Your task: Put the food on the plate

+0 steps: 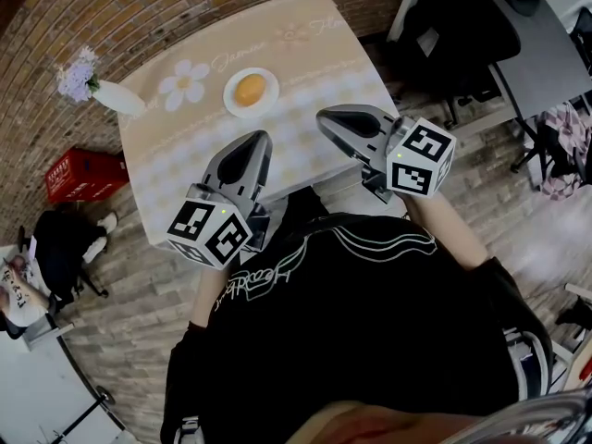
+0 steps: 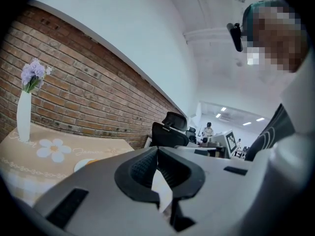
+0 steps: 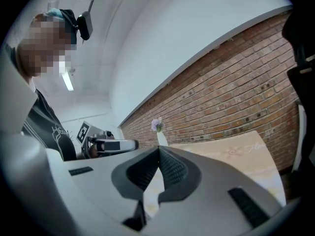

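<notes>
- One red crate (image 1: 83, 174) sits on the floor at the far left, beside the bench (image 1: 314, 35).
- One white vase (image 1: 116, 97) with purple flowers stands on the left corner of the bench. It stands up straight in the left gripper view (image 2: 23, 117).
- A big white flower picture (image 1: 185, 83) is printed on the bench cloth, between the vase and the plate.
- The white plate (image 1: 251, 92) lies near the middle of the bench, on the far side from the person.
- The food (image 1: 250, 90) is round and orange-yellow. It lies on the plate, right in the middle.
- The left hand-held gripper (image 1: 262, 139) is on the near side of the plate and points toward it. It does not touch the plate or the food. Its jaws are clenched tight together, with nothing between them (image 2: 156, 149).
- The right hand-held gripper (image 1: 324, 116) is just to the right of the plate and apart from it. Its jaws are pressed together too, and they grasp nothing (image 3: 159, 149).
- The two hand-held grippers are side by side, with a gap between them.
- Some black chairs (image 1: 453, 26) stand on the floor at the far right, well apart from the bench.
</notes>
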The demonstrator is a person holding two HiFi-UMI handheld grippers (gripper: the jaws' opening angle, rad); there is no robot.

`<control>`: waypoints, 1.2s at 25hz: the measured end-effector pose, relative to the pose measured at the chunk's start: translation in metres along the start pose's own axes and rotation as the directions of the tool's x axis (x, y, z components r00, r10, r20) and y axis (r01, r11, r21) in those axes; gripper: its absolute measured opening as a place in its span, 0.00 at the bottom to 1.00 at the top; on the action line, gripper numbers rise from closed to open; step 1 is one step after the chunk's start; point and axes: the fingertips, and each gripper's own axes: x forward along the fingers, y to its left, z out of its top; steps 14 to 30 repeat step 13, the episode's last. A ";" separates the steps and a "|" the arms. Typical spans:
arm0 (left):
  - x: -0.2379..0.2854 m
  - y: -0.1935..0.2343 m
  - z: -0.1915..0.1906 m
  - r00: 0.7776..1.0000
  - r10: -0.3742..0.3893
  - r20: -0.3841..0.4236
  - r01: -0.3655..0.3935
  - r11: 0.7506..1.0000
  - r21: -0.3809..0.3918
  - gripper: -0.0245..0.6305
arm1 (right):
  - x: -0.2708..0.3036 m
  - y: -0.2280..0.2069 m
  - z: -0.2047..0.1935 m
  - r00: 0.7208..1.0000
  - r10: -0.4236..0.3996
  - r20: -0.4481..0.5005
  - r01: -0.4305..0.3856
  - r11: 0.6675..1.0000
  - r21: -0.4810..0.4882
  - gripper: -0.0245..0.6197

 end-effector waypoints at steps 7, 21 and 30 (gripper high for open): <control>0.003 0.008 0.001 1.000 0.018 -0.009 -0.018 1.000 0.003 0.05 | 0.005 -0.004 0.000 1.000 -0.001 -0.020 0.001 1.000 -0.005 0.03; 0.010 0.015 -0.001 1.000 0.024 -0.017 -0.024 1.000 -0.001 0.05 | 0.008 -0.011 -0.005 1.000 0.002 -0.019 -0.002 1.000 0.007 0.03; 0.010 0.015 -0.001 1.000 0.024 -0.017 -0.024 1.000 -0.001 0.05 | 0.008 -0.011 -0.005 1.000 0.002 -0.019 -0.002 1.000 0.007 0.03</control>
